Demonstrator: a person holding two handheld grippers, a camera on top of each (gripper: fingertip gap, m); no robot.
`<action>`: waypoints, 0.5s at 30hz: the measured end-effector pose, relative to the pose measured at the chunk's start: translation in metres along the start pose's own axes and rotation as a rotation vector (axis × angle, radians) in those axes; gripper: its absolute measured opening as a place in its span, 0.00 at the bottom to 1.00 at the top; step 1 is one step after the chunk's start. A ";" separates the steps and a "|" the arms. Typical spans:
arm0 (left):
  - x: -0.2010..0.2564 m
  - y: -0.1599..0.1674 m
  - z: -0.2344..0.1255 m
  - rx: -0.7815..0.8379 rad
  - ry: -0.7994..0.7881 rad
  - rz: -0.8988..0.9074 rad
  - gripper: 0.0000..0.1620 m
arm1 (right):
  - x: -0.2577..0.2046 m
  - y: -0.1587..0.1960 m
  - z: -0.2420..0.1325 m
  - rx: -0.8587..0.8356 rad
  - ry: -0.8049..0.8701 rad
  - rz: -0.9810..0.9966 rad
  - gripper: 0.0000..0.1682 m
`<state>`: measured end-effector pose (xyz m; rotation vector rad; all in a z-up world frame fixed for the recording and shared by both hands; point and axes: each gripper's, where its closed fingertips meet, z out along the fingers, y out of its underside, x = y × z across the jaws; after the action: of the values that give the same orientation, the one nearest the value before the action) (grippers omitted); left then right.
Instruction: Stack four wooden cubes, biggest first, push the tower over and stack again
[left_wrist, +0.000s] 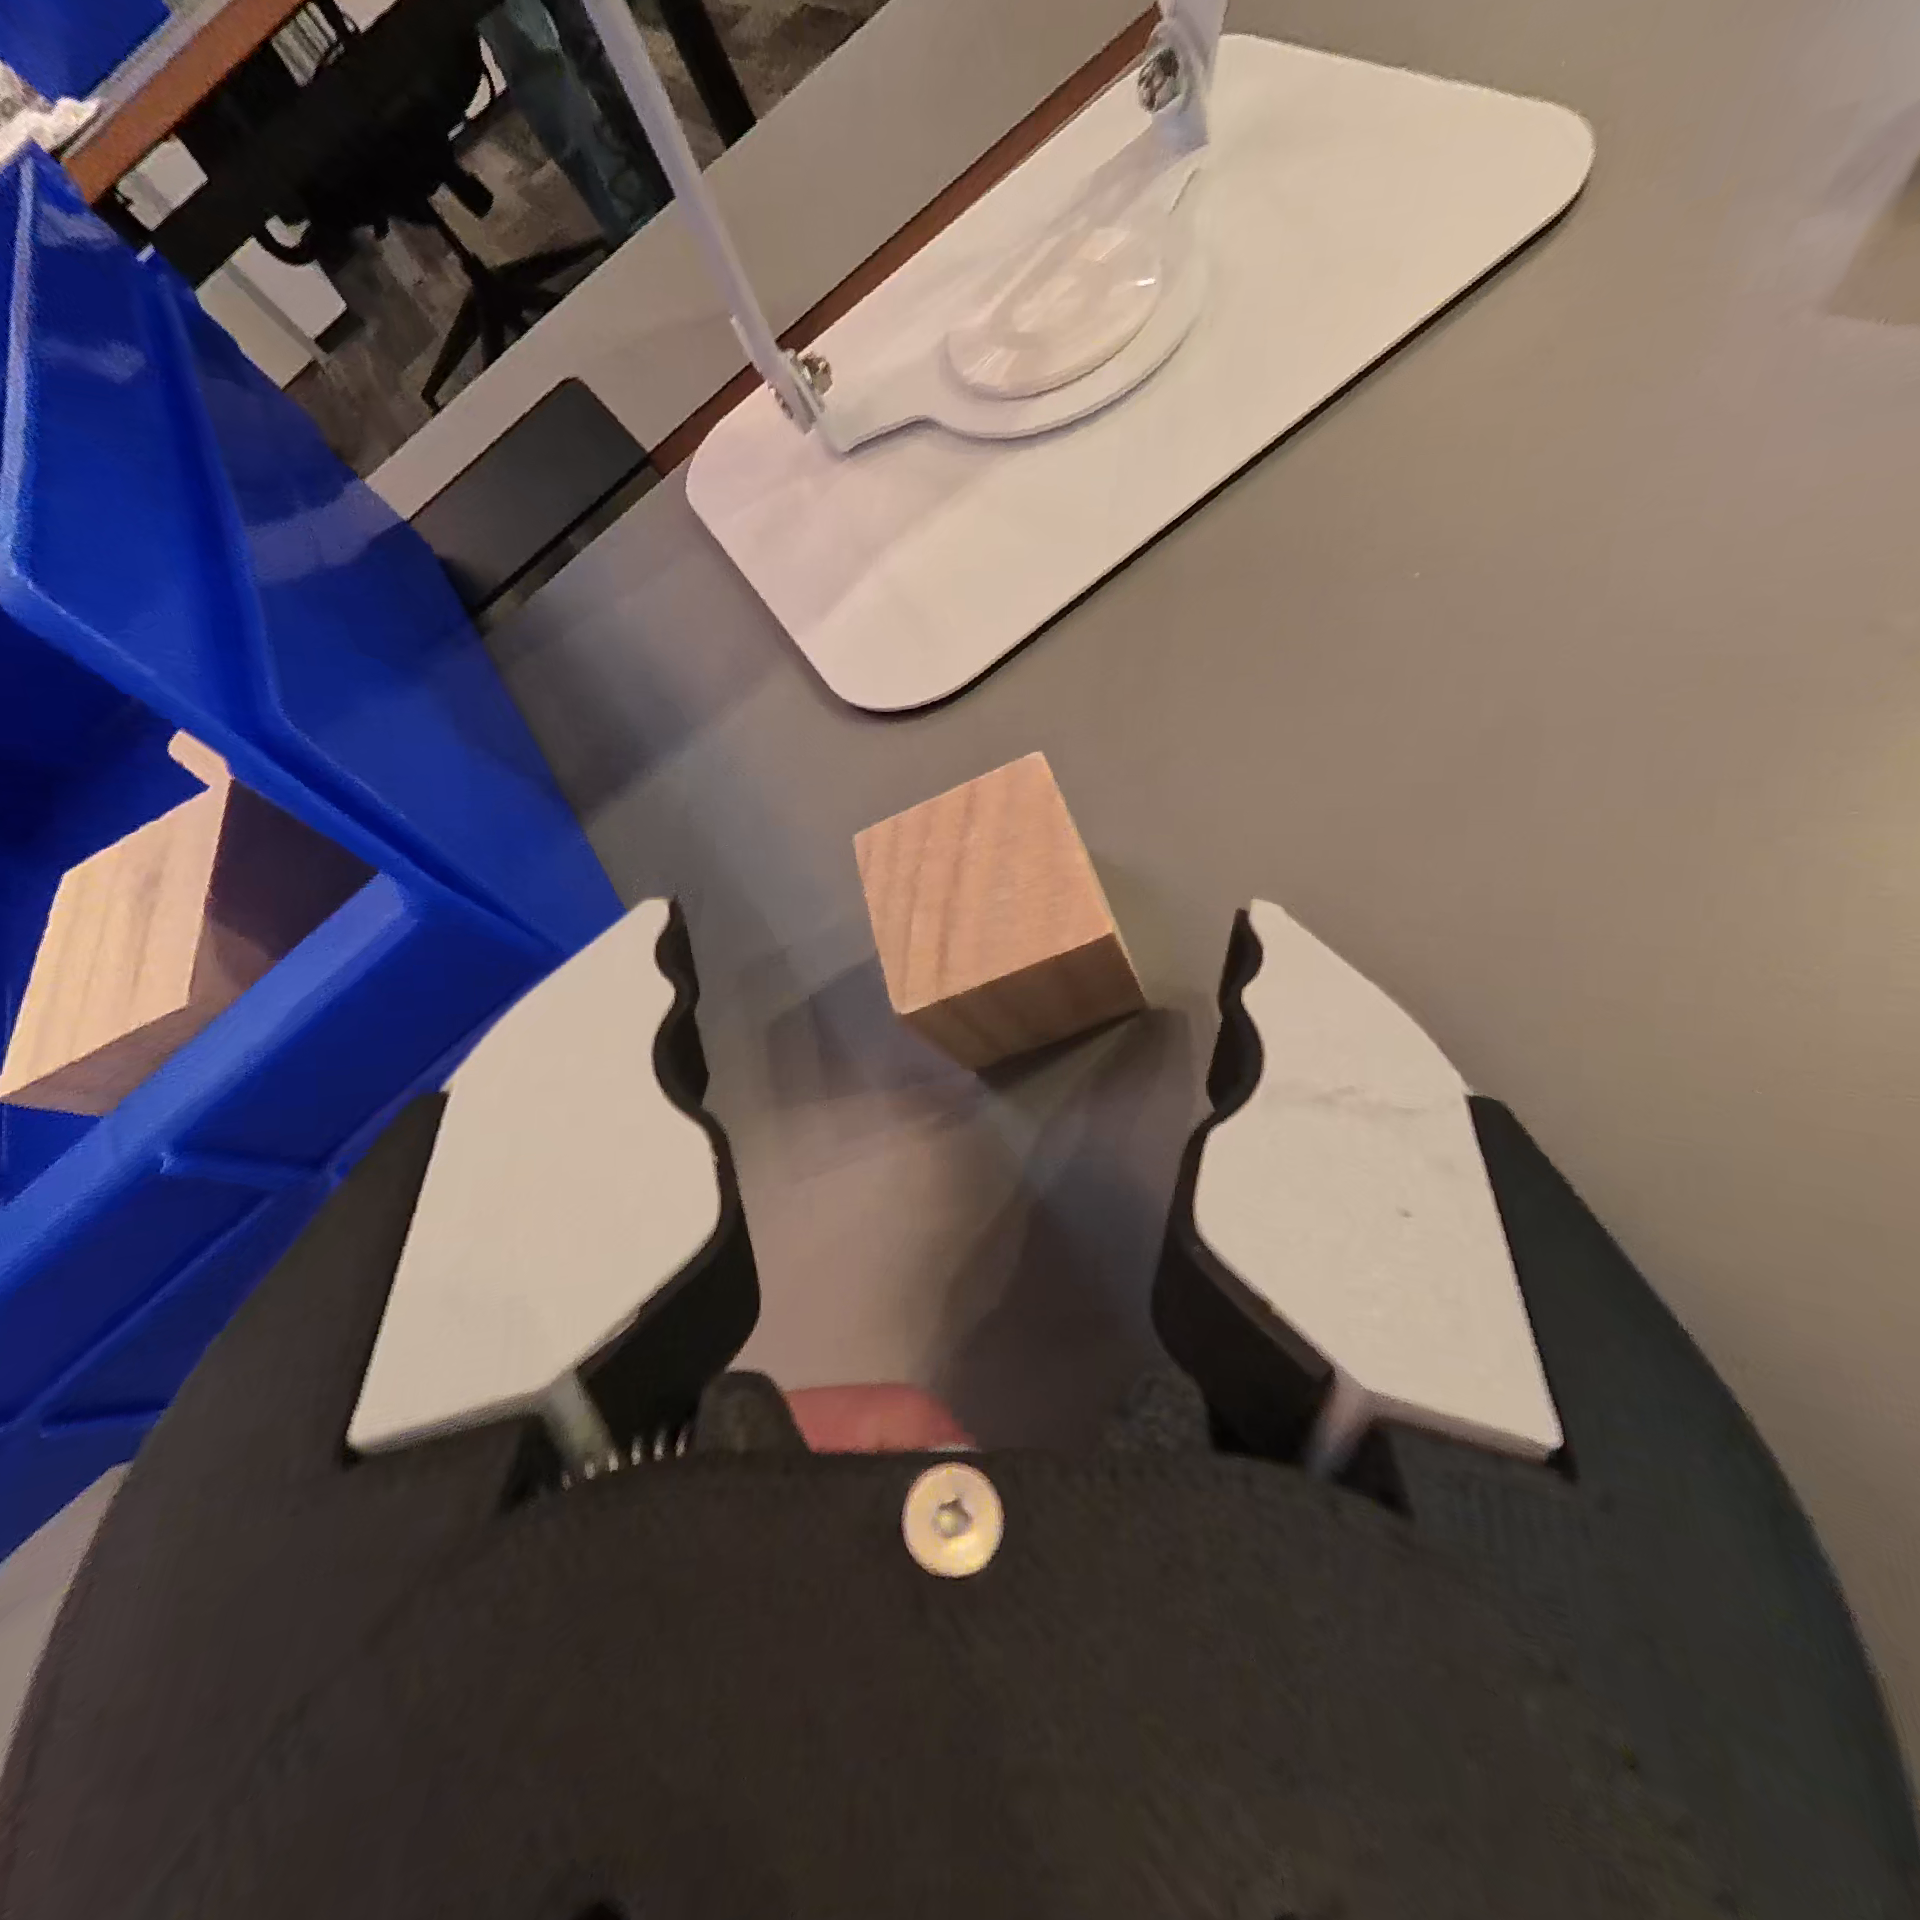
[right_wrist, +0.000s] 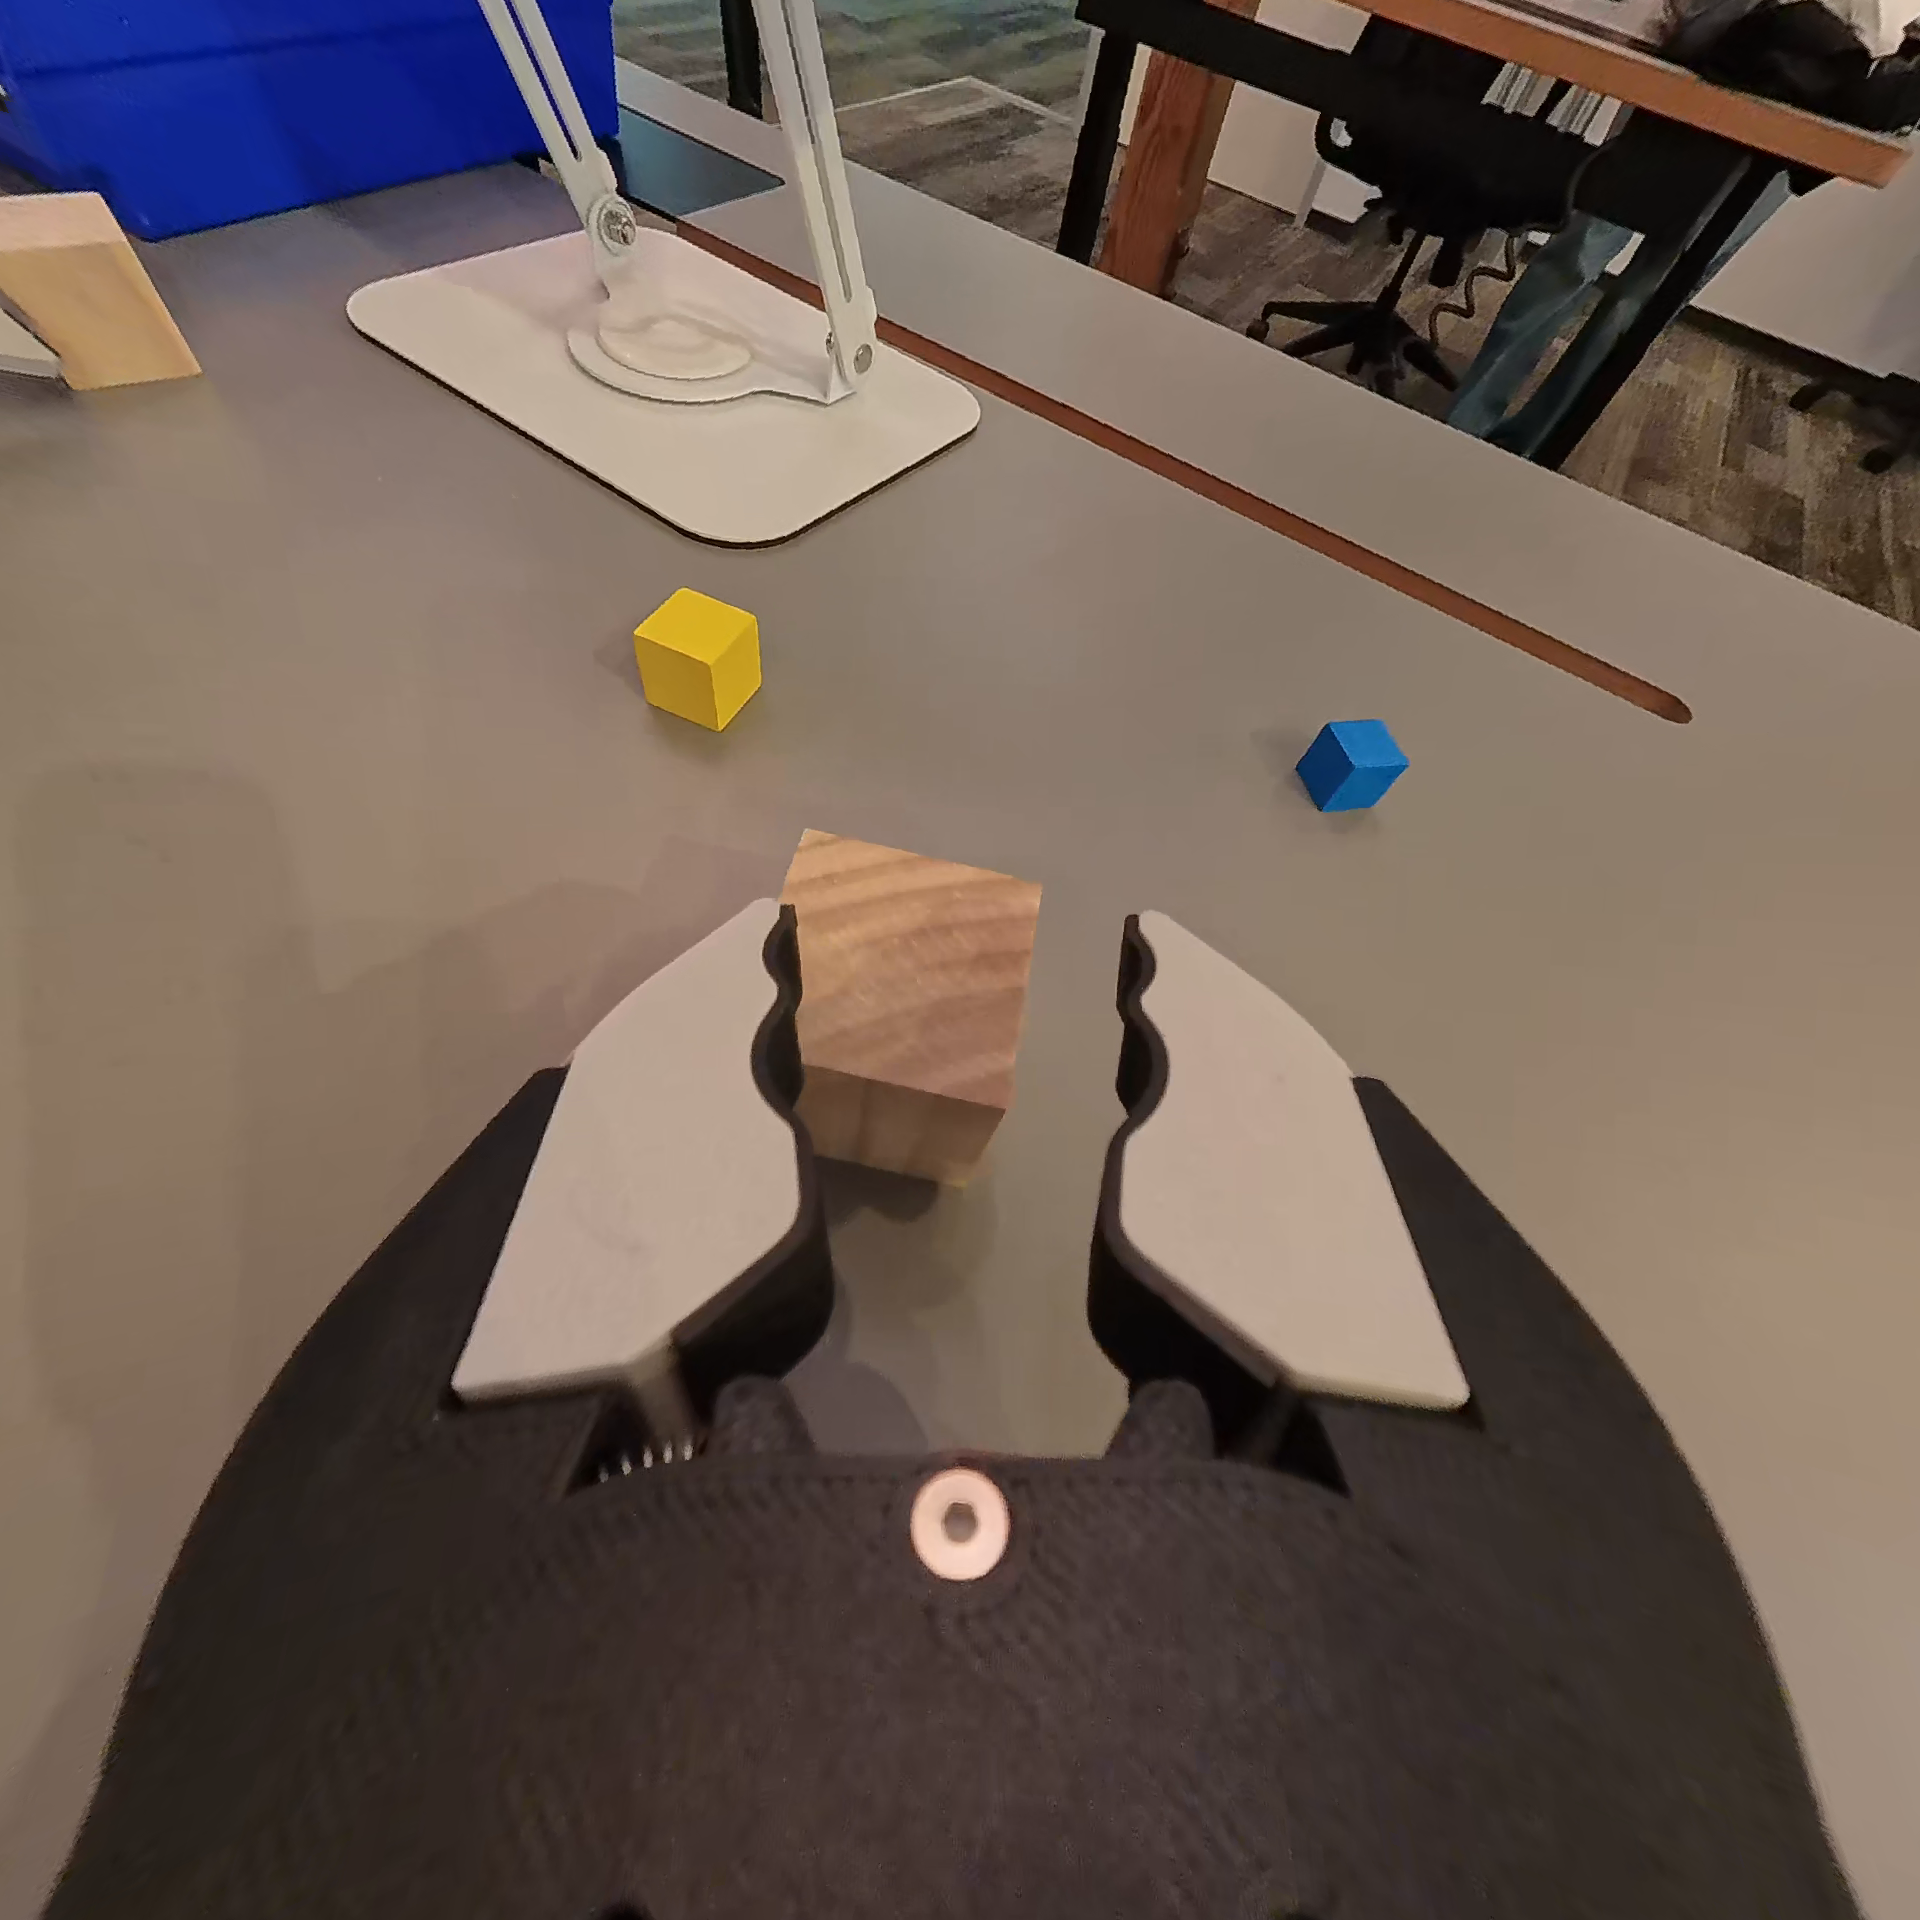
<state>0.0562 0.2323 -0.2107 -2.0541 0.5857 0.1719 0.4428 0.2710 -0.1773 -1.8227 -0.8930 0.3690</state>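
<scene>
My right tongs (right_wrist: 956, 925) gape around a bare wooden cube (right_wrist: 914, 997) mid-table; yellow cube (right_wrist: 698, 659) and blue cube (right_wrist: 1352, 764) beyond (right view only). Left tongs (left_wrist: 961, 925) wide, empty, blue bin (left_wrist: 208, 727) alongside.

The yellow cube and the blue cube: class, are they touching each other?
Apart. The right wrist view shows the yellow cube and the blue cube standing separately, with a wide stretch of bare grey table between them.

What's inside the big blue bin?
A wooden block shows through the blue bin's opening. The bin's walls hide the rest of the inside.
</scene>
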 end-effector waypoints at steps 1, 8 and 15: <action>-0.001 0.002 0.001 -0.012 -0.002 -0.003 0.58 | 0.000 0.000 0.000 0.000 -0.003 0.000 0.35; 0.006 0.010 0.013 -0.106 0.080 -0.038 0.46 | -0.002 0.001 0.001 -0.005 -0.014 0.000 0.35; 0.013 0.002 0.022 -0.094 0.122 -0.003 0.32 | -0.001 0.001 0.000 -0.006 -0.015 0.004 0.34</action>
<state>0.0689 0.2452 -0.2284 -2.1673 0.6605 0.0739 0.4424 0.2701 -0.1788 -1.8300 -0.9016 0.3827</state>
